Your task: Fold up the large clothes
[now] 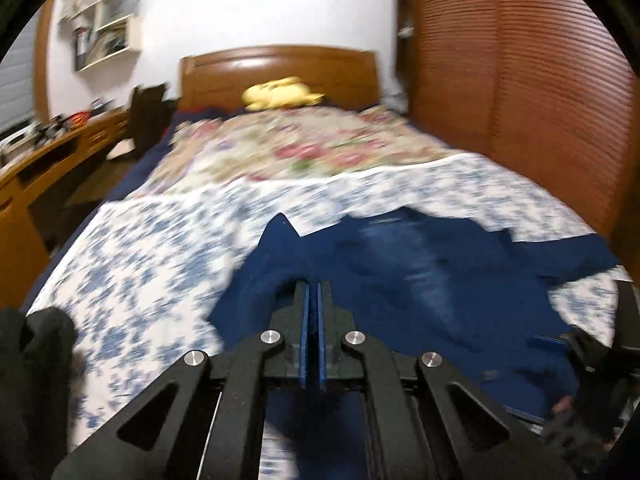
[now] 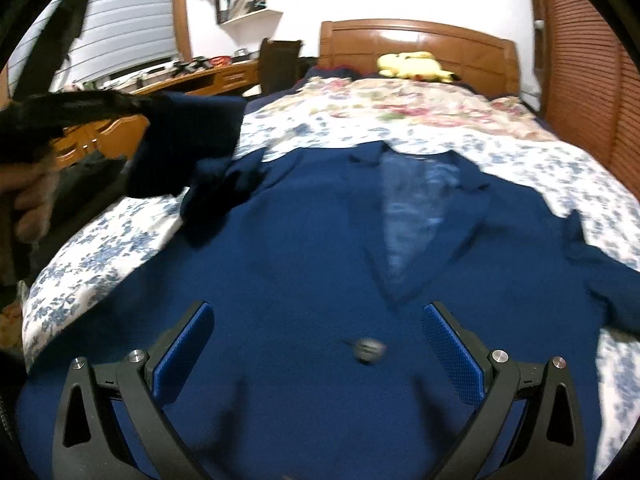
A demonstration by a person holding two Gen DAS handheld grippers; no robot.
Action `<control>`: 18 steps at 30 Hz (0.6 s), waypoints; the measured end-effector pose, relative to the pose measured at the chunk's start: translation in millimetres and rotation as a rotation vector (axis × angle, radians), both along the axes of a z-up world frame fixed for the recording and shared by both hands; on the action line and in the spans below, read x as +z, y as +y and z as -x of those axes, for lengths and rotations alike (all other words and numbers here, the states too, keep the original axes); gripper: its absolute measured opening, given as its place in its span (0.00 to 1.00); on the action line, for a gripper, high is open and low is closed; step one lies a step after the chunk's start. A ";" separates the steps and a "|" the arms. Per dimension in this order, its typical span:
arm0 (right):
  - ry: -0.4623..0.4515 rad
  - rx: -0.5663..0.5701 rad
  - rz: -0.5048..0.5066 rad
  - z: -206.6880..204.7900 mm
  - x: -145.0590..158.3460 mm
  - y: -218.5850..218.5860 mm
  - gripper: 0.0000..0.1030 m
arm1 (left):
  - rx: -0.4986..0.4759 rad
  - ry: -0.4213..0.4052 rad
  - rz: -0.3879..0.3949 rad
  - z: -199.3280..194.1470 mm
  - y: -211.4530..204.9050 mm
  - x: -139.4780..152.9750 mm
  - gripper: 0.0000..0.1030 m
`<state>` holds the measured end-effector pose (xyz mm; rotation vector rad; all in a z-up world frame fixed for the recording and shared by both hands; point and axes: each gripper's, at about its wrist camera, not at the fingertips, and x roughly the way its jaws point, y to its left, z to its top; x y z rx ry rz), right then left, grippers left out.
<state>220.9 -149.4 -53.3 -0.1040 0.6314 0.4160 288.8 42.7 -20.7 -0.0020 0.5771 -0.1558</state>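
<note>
Blue jacket (image 2: 304,248) lies under wide right jaws; left jaws seemingly pinch its sleeve (image 2: 184,148).

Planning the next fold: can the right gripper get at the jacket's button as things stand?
Probably yes. The right gripper is open, right over the jacket, with the button lying uncovered between its fingers.

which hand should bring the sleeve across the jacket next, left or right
Left. The left tool is shut, and the right wrist view shows the jacket's sleeve already lifted on that side. The right tool hangs open over the front, holding nothing.
</note>
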 end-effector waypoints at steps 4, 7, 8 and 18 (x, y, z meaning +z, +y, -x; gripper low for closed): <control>-0.022 -0.089 0.001 15.0 9.8 -37.5 1.00 | -0.108 -0.034 -0.002 24.6 -40.4 20.6 0.04; -0.036 -0.130 0.001 27.1 15.6 -55.1 1.00 | -0.146 -0.037 -0.026 42.7 -56.5 27.7 0.05; -0.042 -0.139 0.000 31.6 17.9 -59.5 1.00 | -0.151 -0.035 -0.037 49.8 -60.6 29.1 0.12; -0.068 -0.136 -0.033 69.8 35.0 -52.5 1.00 | -0.160 -0.062 0.021 102.2 -42.1 31.7 0.61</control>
